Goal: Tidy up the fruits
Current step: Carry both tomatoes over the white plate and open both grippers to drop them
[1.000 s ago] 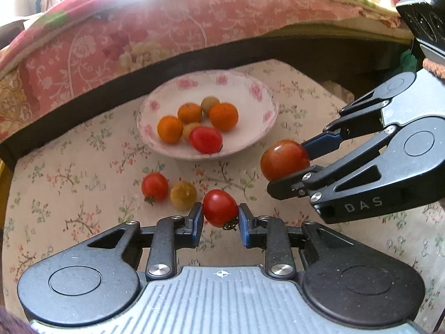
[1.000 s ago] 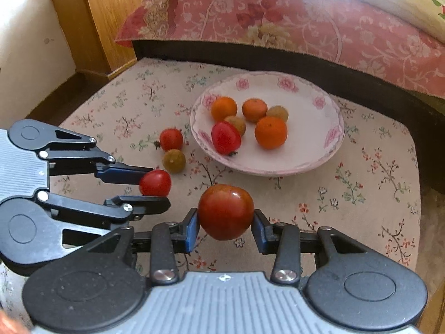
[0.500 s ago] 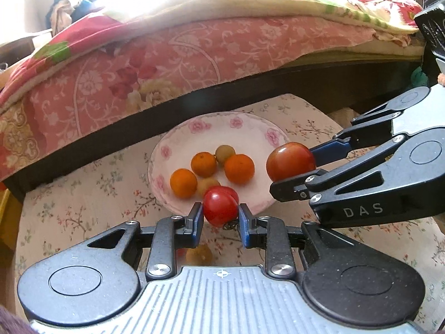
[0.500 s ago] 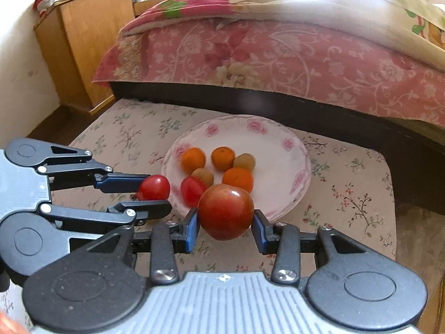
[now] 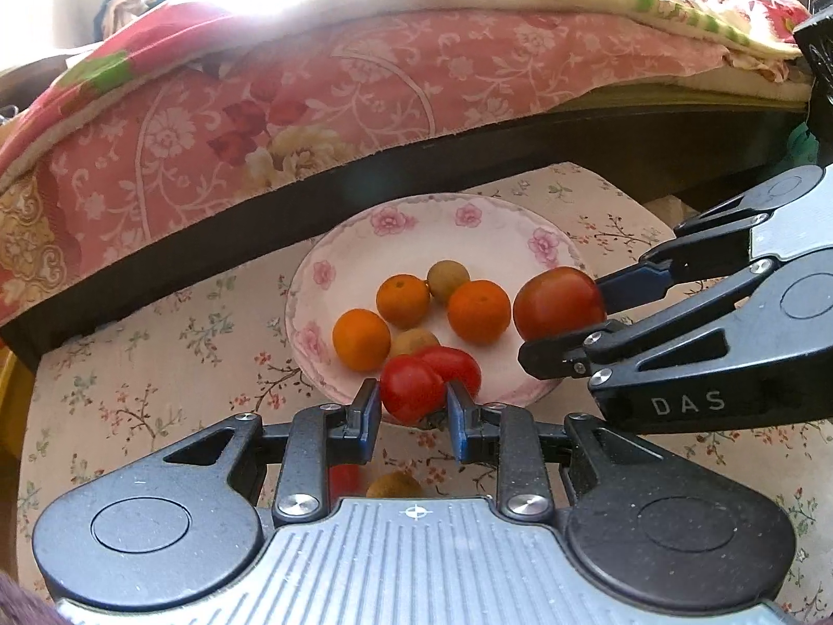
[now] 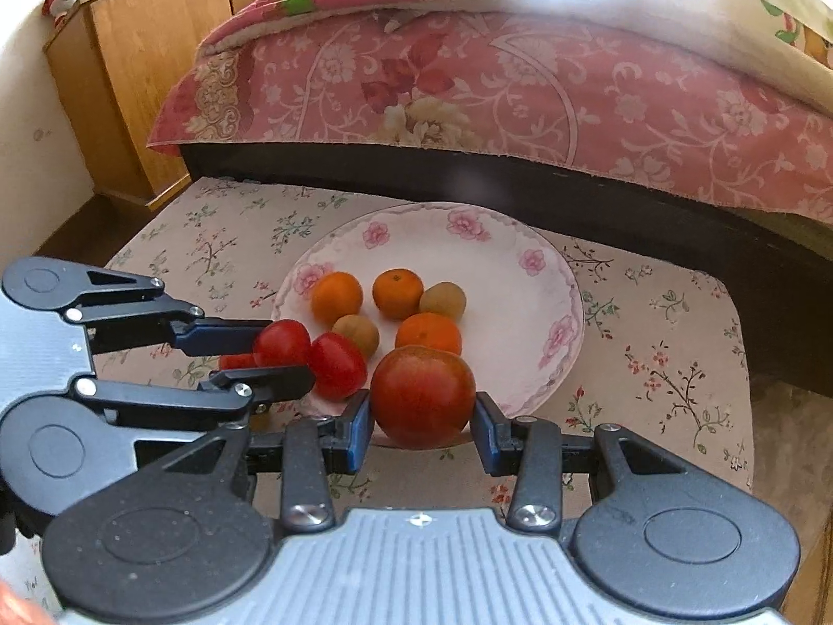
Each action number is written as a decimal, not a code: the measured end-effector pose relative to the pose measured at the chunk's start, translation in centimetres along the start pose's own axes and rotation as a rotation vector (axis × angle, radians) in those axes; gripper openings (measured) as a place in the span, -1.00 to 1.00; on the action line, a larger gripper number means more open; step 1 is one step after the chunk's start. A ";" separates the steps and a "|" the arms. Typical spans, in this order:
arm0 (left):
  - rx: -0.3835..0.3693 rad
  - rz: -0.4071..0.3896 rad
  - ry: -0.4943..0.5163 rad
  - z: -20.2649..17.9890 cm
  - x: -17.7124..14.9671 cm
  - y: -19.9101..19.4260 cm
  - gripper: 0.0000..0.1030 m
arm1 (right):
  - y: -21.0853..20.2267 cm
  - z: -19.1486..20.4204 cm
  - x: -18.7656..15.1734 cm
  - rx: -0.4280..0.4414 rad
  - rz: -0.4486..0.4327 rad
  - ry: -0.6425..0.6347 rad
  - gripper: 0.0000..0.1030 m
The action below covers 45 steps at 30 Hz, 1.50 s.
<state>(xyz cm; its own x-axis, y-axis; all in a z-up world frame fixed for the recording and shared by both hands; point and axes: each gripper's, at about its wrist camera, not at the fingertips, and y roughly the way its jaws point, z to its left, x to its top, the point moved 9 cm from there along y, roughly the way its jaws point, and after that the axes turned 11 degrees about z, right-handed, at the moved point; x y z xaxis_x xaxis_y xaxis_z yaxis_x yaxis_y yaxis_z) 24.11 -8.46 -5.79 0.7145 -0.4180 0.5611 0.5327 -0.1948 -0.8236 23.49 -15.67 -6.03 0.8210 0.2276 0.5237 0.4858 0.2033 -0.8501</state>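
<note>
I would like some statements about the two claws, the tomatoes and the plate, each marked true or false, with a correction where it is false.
1. The left claw is shut on a small red cherry tomato. True.
2. The right claw is open and holds nothing. False: it is shut on a large dark-red round tomato.
3. The white flower-rimmed ceramic plate carries three small orange citrus fruits. True.
4. The plate rests on bare wood. False: it rests on a cream floral-print tablecloth.
5. No red tomato lies in the plate. False: one red oval tomato lies near its front edge.
</note>
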 end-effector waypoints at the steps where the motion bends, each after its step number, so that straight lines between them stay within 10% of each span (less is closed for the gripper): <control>1: 0.002 0.000 0.001 0.0 0.0 0.2 -0.33 | 0.1 -0.1 0.1 -0.001 -0.001 0.004 -0.16; 45: 0.084 -0.066 -0.056 3.3 -0.3 -3.5 -0.16 | -2.5 0.3 0.9 -0.009 -0.105 -0.008 -0.01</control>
<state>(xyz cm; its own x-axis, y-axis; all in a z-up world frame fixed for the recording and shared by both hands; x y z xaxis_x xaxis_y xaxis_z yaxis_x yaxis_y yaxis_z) 23.58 -4.70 -2.82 0.6994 -0.3556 0.6200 0.6143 -0.1443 -0.7758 22.95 -15.63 -3.42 0.7629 0.2128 0.6105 0.5720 0.2179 -0.7908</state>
